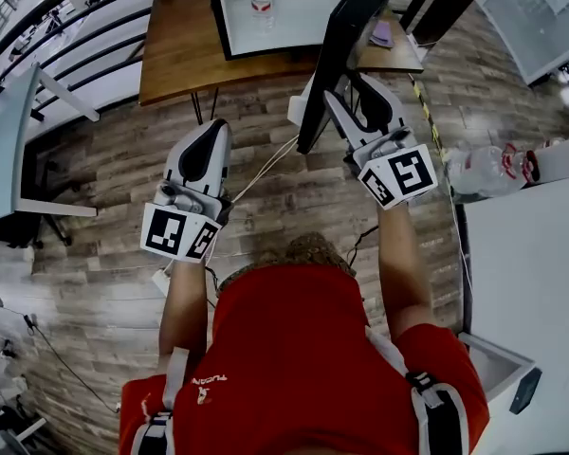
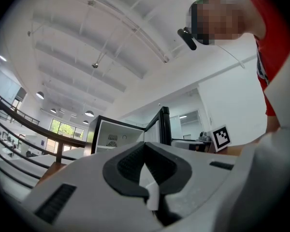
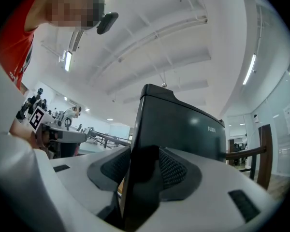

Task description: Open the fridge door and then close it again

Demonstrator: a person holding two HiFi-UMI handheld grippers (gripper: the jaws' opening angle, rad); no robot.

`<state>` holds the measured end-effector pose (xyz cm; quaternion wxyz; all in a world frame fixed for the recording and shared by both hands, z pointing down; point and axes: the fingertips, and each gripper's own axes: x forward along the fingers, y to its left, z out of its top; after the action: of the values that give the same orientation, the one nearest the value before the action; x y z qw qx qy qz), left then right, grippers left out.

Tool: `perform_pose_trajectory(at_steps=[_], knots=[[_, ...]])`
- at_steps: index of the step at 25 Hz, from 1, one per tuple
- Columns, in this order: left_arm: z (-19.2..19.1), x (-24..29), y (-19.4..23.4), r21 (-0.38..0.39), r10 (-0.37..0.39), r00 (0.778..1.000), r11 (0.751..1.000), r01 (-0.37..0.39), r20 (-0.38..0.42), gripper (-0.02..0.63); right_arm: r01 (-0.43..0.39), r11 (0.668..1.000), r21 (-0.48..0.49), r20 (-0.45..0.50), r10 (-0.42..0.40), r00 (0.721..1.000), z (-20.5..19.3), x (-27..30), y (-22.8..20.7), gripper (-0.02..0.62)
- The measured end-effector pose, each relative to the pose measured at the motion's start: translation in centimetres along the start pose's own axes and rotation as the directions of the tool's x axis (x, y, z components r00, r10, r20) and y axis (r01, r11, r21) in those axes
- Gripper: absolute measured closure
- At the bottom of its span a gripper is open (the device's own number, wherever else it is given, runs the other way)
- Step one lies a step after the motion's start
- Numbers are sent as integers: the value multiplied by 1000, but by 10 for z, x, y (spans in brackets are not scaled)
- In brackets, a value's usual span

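Head view: a boxy, white-lined fridge (image 1: 218, 17) sits on a brown wooden table (image 1: 180, 50), its flat glossy black door (image 1: 346, 45) swung open.

Left gripper view: the left gripper (image 2: 145, 146) has its ribbed black pads (image 2: 128, 163) pressed together, holding nothing.

Right gripper view: the right gripper (image 3: 144, 153) clamps its textured pads (image 3: 171, 168) on the smooth door edge.

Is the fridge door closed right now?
No, the fridge door stands swung out from the fridge cabinet, its edge between the jaws of the right hand-held gripper.

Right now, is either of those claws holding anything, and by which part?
The right gripper clamps the open fridge door by its free edge; the left gripper is shut and empty.
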<state>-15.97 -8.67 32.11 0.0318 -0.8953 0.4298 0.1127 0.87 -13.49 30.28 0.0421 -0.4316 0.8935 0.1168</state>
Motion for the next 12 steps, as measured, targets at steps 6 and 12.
perform_pose_trajectory(at_steps=[6,12], knots=[[-4,-3,16,6,19,1000,1000,-19,-7,597,-34,999,17,8,34,999,-8,34,7,403],[-5,5,37,16,55,999,998,-55,-4,597,-67,998,12,2,67,998,-17,70,4,457]])
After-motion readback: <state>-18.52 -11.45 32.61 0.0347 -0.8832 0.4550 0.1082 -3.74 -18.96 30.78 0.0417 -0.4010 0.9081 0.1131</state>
